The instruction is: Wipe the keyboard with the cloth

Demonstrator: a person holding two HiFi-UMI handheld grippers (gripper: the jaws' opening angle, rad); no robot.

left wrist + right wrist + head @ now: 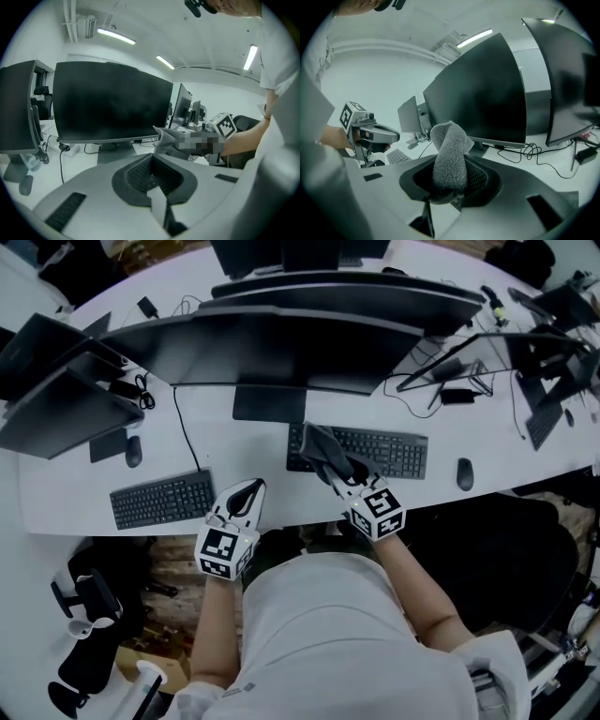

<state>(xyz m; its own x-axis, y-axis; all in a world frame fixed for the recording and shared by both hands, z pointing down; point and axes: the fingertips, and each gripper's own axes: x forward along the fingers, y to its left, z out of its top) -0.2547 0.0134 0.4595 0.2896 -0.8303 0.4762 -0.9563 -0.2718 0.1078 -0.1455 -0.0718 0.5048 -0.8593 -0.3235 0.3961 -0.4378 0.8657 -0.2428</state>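
The right tool (450, 190) is clenched on the cloth (450, 154). A thick fold of grey terry sits between its jaws and sticks out past the tips as a rounded wad. In the head view this tool (345, 476) is over the left end of the keyboard (389, 454), which lies in the middle of the bench (246, 442) in front of the wide monitor (281, 348). The cloth (323, 451) covers the keyboard's left corner, but no view shows whether it is pressing on the keys or just above them.

The left tool (157, 187) has its jaws together with nothing between them. It hangs at the near edge of the bench (249, 491), between the task keyboard and a second keyboard (161, 500) further left.

The step in hand looks like the start of a wiping pass from the left end. To do it well, I would tip the right tool down so that the wad lies flat on the keys and not on its edge. It should then be drawn rightward in straight, overlapping rows with light, even pressure. The pass should end short of the mouse (464, 474), which lies just beyond the right end. The keyboard may slide under the stroke, so the idle left tool could rest against its near left edge to steady it.
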